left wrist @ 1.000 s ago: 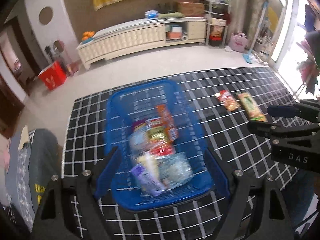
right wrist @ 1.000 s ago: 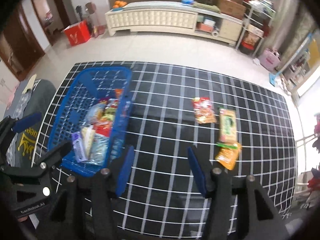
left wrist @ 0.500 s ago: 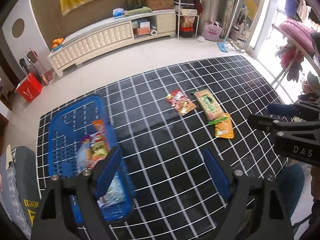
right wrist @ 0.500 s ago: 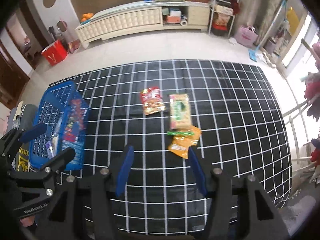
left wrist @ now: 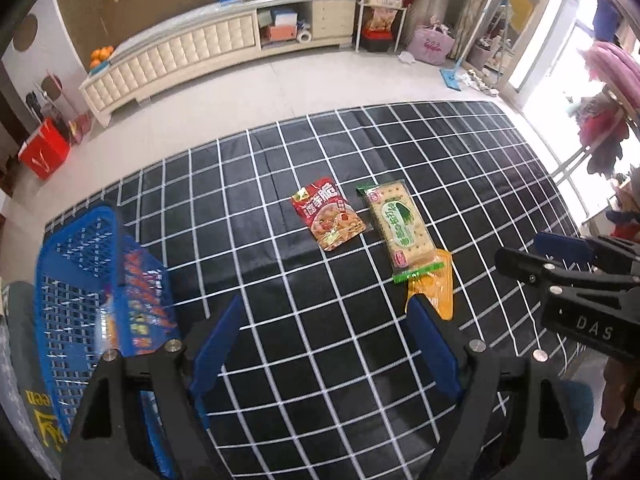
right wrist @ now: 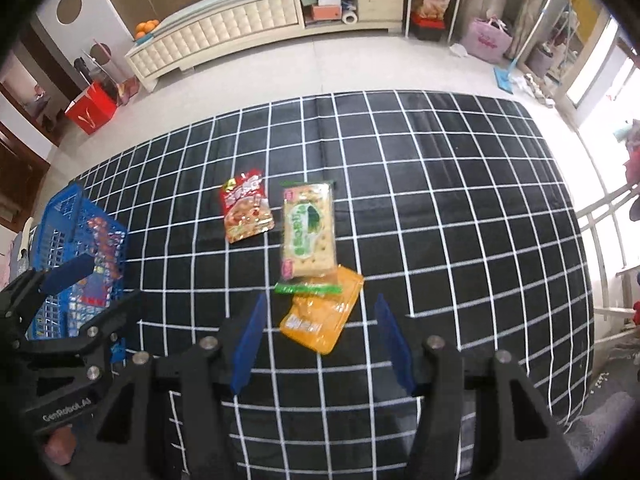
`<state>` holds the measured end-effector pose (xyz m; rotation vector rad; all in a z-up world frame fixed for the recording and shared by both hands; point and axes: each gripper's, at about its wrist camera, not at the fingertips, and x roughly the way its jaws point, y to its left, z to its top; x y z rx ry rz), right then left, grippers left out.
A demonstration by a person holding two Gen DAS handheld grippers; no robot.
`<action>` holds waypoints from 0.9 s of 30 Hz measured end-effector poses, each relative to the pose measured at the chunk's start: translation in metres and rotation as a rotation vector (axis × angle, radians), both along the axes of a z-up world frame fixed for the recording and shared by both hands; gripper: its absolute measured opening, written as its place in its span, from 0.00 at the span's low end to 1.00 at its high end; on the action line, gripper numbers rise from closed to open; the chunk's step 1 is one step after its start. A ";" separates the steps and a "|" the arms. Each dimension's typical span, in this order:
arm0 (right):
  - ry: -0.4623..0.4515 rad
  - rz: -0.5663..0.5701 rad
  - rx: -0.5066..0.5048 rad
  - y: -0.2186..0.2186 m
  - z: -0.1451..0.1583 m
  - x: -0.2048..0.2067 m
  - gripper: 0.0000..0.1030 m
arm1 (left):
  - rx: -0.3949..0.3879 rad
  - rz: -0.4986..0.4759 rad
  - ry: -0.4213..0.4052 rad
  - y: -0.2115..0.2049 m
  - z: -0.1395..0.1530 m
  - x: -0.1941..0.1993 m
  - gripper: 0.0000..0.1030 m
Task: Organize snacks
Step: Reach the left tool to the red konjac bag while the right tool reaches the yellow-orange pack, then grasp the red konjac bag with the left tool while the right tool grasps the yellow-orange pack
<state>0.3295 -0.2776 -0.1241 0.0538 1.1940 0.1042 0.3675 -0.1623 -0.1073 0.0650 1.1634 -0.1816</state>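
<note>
your left tool (left wrist: pixel 324 336) hangs over the black grid-patterned desk (left wrist: pixel 280 184), jaws wide apart with nothing between them, only bare cloth showing in the gap. your right tool (right wrist: pixel 320 340) hangs over the same desk, jaws parted at a middling width and gripping nothing; the orange packet (right wrist: pixel 322 320) lies flat on the cloth in line with that gap, whether the pads reach its level i cannot tell. three snacks lie loose near the middle of the desk: a red packet (left wrist: pixel 328 213) on the left, a green-and-cream cracker pack (left wrist: pixel 398 224) just beside it, and the orange packet with its far end tucked under the near end of the cracker pack. the red packet lies just apart from the cracker pack. in your left view the orange packet shows only partly behind the right-hand finger. the blue basket (left wrist: pixel 72 280) sits at the left edge of the desk, well apart from the loose snacks, with several wrapped snacks inside, their labels too blurred to read. each tool shows at the edge of the other's view. a long cream cabinet (right wrist: pixel 224 32) stands on the floor beyond the far edge.
</note>
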 end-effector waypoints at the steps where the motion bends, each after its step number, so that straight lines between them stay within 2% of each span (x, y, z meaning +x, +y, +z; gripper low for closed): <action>1: 0.004 0.003 -0.002 -0.001 -0.004 0.006 0.59 | -0.001 0.009 0.008 -0.001 -0.004 0.005 0.80; 5: 0.010 0.013 -0.007 -0.005 -0.019 0.024 0.59 | 0.000 0.048 0.033 -0.003 -0.020 0.027 0.80; 8: 0.029 0.020 -0.003 -0.007 -0.034 0.038 0.59 | -0.032 0.090 0.062 -0.001 -0.034 0.046 0.80; 16: 0.077 0.021 0.007 -0.012 -0.072 0.072 0.60 | -0.074 0.186 0.158 0.002 -0.090 0.096 0.80; 18: 0.082 0.020 0.015 -0.015 -0.079 0.076 0.62 | -0.082 0.192 0.166 -0.002 -0.100 0.104 0.80; 21: 0.098 0.021 0.029 -0.020 -0.088 0.079 0.70 | -0.076 0.190 0.172 -0.008 -0.111 0.115 0.80; 27: 0.108 0.020 0.040 -0.029 -0.098 0.083 0.71 | -0.055 0.186 0.170 -0.019 -0.123 0.134 0.80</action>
